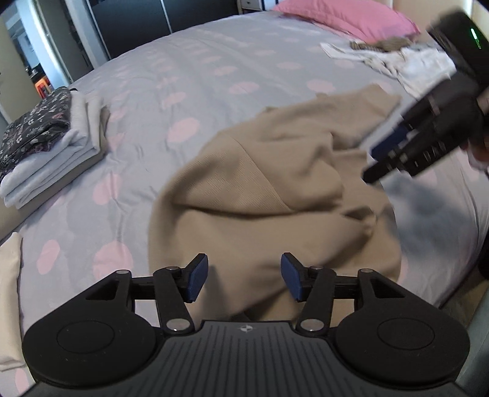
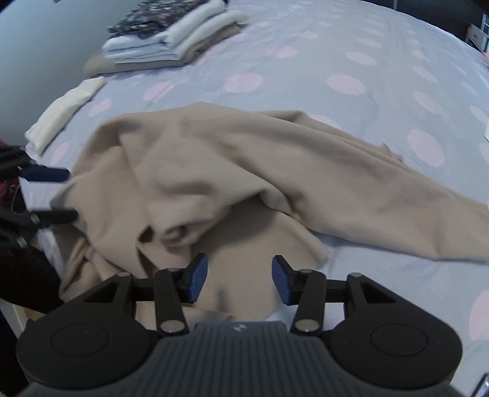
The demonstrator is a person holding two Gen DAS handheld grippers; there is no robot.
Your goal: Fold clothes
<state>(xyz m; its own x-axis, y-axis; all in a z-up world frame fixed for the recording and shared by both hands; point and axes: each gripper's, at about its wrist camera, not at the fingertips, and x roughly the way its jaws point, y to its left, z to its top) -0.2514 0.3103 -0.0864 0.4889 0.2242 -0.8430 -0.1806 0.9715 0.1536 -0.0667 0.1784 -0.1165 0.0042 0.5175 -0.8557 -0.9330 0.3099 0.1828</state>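
A beige knit garment [image 1: 269, 183] lies crumpled on the grey bedspread with pink dots [image 1: 189, 73]. My left gripper [image 1: 244, 276] hovers over its near edge, open, with nothing between its blue pads. My right gripper [image 1: 386, 158] reaches in from the upper right of the left wrist view, above the garment's far side. In the right wrist view the beige garment [image 2: 244, 171] spreads across the middle with a sleeve trailing right. My right gripper [image 2: 240, 279] is open above its near hem. My left gripper [image 2: 58, 195] shows at the left edge, fingers apart beside the cloth.
A stack of folded clothes [image 1: 45, 143] [image 2: 171, 33], a dark floral piece on top, sits near the bed's edge. A folded cream item [image 2: 64, 113] lies close by. A pink pillow [image 1: 345, 18] and a heap of unfolded laundry [image 1: 397, 58] are at the head.
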